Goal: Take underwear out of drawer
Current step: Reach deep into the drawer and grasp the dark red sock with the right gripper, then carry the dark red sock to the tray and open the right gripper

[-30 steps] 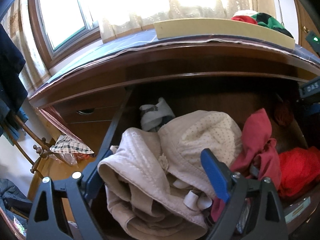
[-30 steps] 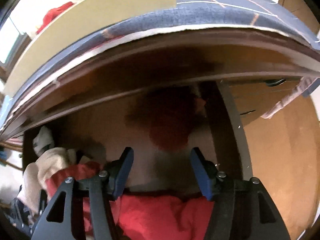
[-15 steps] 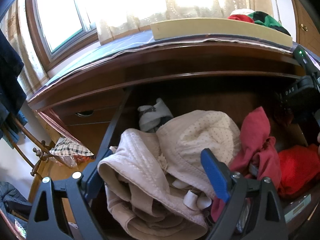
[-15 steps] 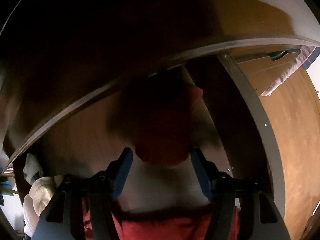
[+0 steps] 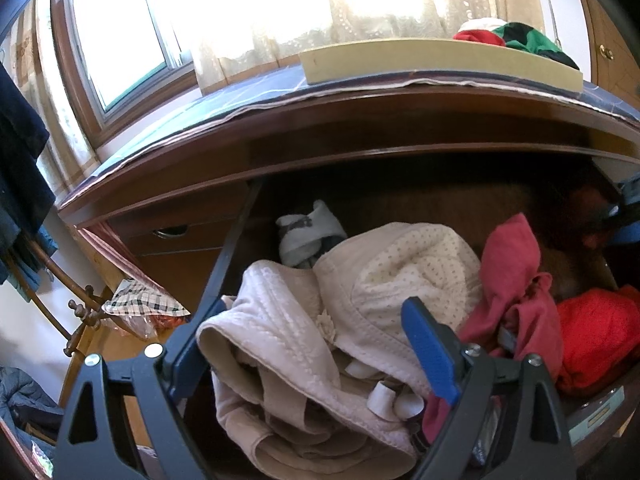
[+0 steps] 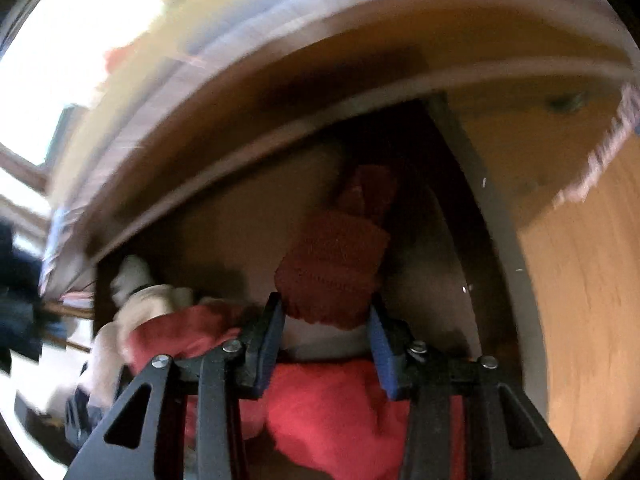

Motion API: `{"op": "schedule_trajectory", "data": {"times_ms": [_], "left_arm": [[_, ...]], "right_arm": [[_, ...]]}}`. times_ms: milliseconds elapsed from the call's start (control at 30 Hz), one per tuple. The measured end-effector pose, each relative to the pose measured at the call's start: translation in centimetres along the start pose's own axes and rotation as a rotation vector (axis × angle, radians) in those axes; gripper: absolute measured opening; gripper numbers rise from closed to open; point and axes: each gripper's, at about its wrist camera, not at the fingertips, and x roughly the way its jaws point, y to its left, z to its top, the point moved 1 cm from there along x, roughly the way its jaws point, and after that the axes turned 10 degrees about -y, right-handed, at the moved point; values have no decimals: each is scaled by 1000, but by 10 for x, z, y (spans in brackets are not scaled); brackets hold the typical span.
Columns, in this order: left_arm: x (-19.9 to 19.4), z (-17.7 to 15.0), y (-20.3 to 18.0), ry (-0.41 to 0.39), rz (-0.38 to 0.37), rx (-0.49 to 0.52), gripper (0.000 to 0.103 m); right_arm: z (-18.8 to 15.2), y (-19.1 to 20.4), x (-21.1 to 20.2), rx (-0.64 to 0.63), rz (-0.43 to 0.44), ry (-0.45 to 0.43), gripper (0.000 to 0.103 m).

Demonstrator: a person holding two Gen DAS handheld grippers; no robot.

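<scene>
Step in hand: the right gripper (image 6: pixel 326 322) reaches into the open drawer (image 5: pixel 236 240) at its right rear corner, and its jaws are closing around a dark red knitted garment (image 6: pixel 334 268). I judge this the grasp of the piece to be taken out.
Right jaws: the garment's lower edge sits between the blue pads (image 6: pixel 272 340); both pads look to be at its sides, but the picture is blurred and I cannot tell whether they press on it yet.
Left jaws: the left gripper (image 5: pixel 308 340) hovers over the drawer's front left part, jaws wide apart, holding nothing; the cream bra (image 5: pixel 320 320) lies beneath them.
Where the underwear is: all in the drawer. The dark red piece stands near the back wall by the right side; a bright red garment (image 6: pixel 340 412) lies at the front right edge; a pink garment (image 5: pixel 516 280) is slumped between it and the bra.
Next move calls for: a firm pinch on the fabric, then a lift up and back, kept low enough to clear the dresser top (image 5: pixel 360 120) that overhangs the drawer.
Materials: the dark red piece is a coarse rib knit, bunched upright; the bra is quilted and dotted, soft and moulded; the drawer is polished dark wood with a metal side rail.
Handling: limp cloth may slip from the pads or drag a neighbour along.
</scene>
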Motion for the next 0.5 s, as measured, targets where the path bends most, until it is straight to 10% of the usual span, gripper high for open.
{"op": "schedule_trajectory", "data": {"times_ms": [300,500], "left_arm": [[-6,-1,-3,-33,31,20,90],[-4,-1,2,-24,35,-3,90]], "right_arm": [[-16,46,-71,-184,89,-248,44],[32,81,-152,-303,173,-416,44]]}}
